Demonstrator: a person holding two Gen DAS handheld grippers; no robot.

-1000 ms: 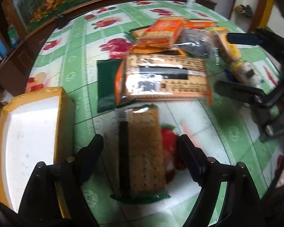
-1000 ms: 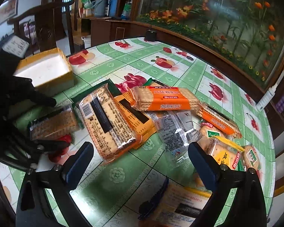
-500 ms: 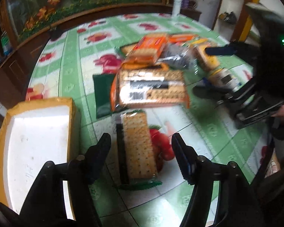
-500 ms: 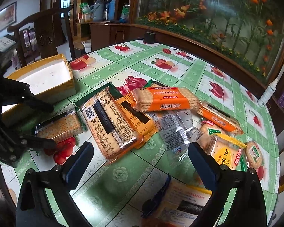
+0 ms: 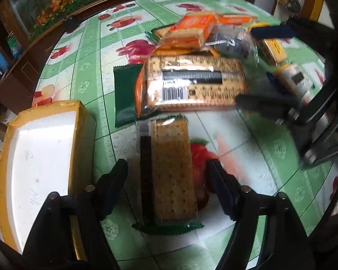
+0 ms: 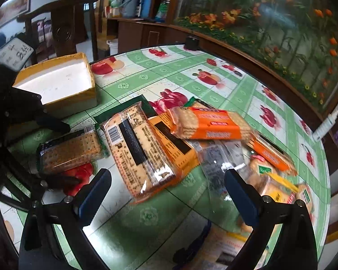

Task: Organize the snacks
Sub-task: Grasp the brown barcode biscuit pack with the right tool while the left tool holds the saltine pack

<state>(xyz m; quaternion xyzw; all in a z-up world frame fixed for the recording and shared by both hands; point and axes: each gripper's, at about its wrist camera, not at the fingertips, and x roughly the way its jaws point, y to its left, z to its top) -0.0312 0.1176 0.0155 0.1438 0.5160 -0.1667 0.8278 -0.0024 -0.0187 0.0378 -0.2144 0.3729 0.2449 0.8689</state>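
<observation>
A green-edged cracker pack (image 5: 171,168) lies flat on the table, between the open fingers of my left gripper (image 5: 169,173); the fingers straddle it without touching. It also shows in the right wrist view (image 6: 71,151). Beyond it lies a large tan cracker pack (image 5: 193,85), also in the right wrist view (image 6: 139,148), with an orange pack (image 6: 209,123) and several other snack packs piled behind. My right gripper (image 6: 166,193) is open and empty, low over the near end of the large tan pack. A white box with yellow rim (image 5: 38,157) stands at my left.
The round table has a green and white fruit-print cloth (image 6: 151,216). A dark green pack (image 5: 126,94) lies beside the tan one. A wooden ledge with a flower mural (image 6: 270,33) curves behind the table. A wooden chair (image 6: 63,24) stands far left.
My left gripper has dropped closer over the green-edged cracker pack. My right gripper has moved in lower toward the large tan pack.
</observation>
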